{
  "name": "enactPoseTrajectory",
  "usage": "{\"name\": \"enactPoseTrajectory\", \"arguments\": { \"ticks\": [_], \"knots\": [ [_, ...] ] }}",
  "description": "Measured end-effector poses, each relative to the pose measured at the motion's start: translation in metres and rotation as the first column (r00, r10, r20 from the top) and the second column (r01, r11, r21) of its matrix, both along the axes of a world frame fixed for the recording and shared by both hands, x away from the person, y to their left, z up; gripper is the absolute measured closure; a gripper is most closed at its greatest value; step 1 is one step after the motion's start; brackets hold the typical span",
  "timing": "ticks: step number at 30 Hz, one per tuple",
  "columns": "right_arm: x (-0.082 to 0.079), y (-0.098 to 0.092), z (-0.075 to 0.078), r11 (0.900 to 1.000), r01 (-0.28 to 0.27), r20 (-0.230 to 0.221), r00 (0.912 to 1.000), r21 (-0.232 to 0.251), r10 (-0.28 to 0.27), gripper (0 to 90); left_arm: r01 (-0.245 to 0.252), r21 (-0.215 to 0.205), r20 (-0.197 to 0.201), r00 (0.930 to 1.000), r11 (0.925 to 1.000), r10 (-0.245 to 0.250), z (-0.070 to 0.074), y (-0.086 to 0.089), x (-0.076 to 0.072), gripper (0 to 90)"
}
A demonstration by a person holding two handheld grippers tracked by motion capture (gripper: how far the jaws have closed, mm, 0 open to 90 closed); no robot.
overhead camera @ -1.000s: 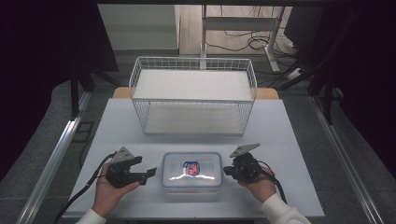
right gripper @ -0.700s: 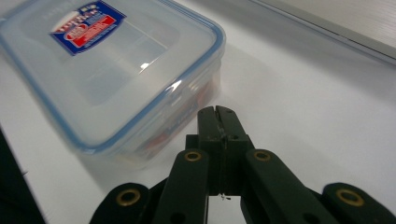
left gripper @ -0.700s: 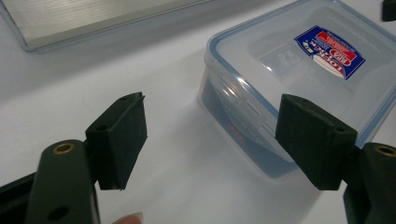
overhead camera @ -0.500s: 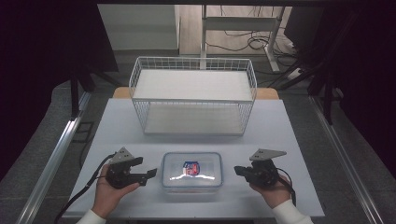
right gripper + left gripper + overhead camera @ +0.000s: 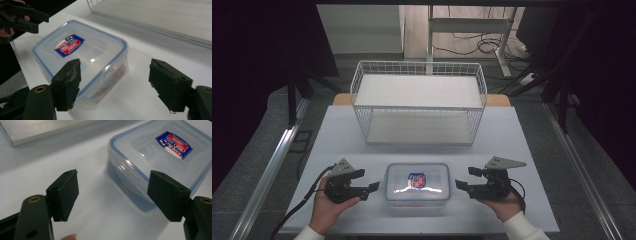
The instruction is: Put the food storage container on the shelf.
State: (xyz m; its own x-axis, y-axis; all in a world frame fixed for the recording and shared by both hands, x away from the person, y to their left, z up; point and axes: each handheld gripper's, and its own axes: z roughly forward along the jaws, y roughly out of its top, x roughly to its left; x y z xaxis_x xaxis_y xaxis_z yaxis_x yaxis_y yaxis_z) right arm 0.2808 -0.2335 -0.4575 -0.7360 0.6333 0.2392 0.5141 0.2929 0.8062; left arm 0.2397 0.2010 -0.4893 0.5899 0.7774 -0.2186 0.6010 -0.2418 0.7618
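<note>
Since the earlier picture, my right gripper [image 5: 460, 184] has drawn away from the box [image 5: 417, 186], out toward 3 o'clock, and its jaws have just been opening; they now stand wide with nothing between them. My left gripper [image 5: 373, 186] has kept its place at 9 o'clock of the box, jaws also spread and holding nothing.

That clear box with the blue-edged lid and red-and-blue label [image 5: 416, 179] sits at the near middle of the table [image 5: 532, 150], between my two hands and touching neither. At 12 o'clock from it, well apart, stands the wire basket [image 5: 419, 107].

I judge the step in hand to be a two-sided approach to the box, probably for its side latches or a lift. To do it well, I bring both grippers in level and together, so one push does not slide the box across the smooth table. In the left gripper view the box lies toward 1 o'clock of my jaws, so I turn that hand slightly before closing. In the right gripper view it lies toward 10 o'clock, so I swing that hand likewise. The walls look slick; I close on an edge or latch, not the plain side.
</note>
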Motion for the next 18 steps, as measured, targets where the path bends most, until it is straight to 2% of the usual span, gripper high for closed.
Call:
{"name": "enactPoseTrajectory", "arguments": {
  "ticks": [2, 5, 6, 7, 11, 13, 14, 15, 17, 18],
  "knots": [
    [0.0002, 0.0009, 0.0005, 1.0, 0.006, -0.008, 1.0, 0.01, -0.006, 20.9, 0.008, -0.01, -0.006, 1.0, 0.9999, -0.008, 0.0003, -0.0009, -0.0012, 23.5],
    [0.0015, 0.0038, -0.0009, 0.999, -0.007, -0.051, 0.9987, 0.032, 0.009, 18.2, 0.008, -0.042, -0.023, 0.9997, 0.9991, -0.009, 0.0018, 0.0004, -0.0007, 20.7],
    [0.0015, 0.0038, -0.0009, 0.999, -0.007, -0.051, 0.9987, 0.032, 0.009, 18.2, 0.008, -0.053, -0.032, 0.9995, 0.9986, -0.01, 0.002, 0.0007, -0.0003, 20.7],
    [0.0013, 0.006, -0.0028, 0.999, -0.017, -0.071, 0.9973, 0.033, 0.02, 17.3, 0.012, -0.07, -0.058, 0.9982, 0.9974, -0.016, 0.0017, 0.0004, 0.0006, 19.5],
    [-0.0005, 0.0096, -0.0061, 0.999, -0.035, -0.098, 0.9944, 0.04, 0.039, 17.4, 0.023, -0.082, -0.089, 0.9955, 0.9964, -0.03, -0.0003, -0.002, -0.0022, 17.3],
    [-0.0007, 0.01, -0.0075, 0.998, -0.038, -0.107, 0.9934, 0.048, 0.043, 17.3, 0.032, -0.091, -0.098, 0.9944, 0.9953, -0.041, -0.0001, -0.0032, -0.0054, 16.8],
    [-0.0006, 0.0101, -0.0083, 0.998, -0.035, -0.111, 0.993, 0.055, 0.041, 17.4, 0.033, -0.116, -0.109, 0.993, 0.9927, -0.046, 0.0001, -0.0036, -0.0057, 16.6],
    [-0.0001, 0.0099, -0.0088, 0.998, -0.033, -0.114, 0.9927, 0.058, 0.04, 17.3, 0.033, -0.116, -0.109, 0.993, 0.9927, -0.046, 0.0001, -0.0036, -0.0057, 16.3],
    [0.0003, 0.0099, -0.0091, 0.998, -0.028, -0.117, 0.9925, 0.061, 0.035, 17.4, 0.024, -0.148, -0.142, 0.9888, 0.9887, -0.046, -0.0029, -0.0055, -0.0028, 14.9],
    [0.0003, 0.0099, -0.0091, 0.998, -0.028, -0.117, 0.9925, 0.061, 0.035, 17.4, 0.024, -0.148, -0.142, 0.9888, 0.9887, -0.046, -0.0029, -0.0055, -0.0028, 14.7]
  ]
}}
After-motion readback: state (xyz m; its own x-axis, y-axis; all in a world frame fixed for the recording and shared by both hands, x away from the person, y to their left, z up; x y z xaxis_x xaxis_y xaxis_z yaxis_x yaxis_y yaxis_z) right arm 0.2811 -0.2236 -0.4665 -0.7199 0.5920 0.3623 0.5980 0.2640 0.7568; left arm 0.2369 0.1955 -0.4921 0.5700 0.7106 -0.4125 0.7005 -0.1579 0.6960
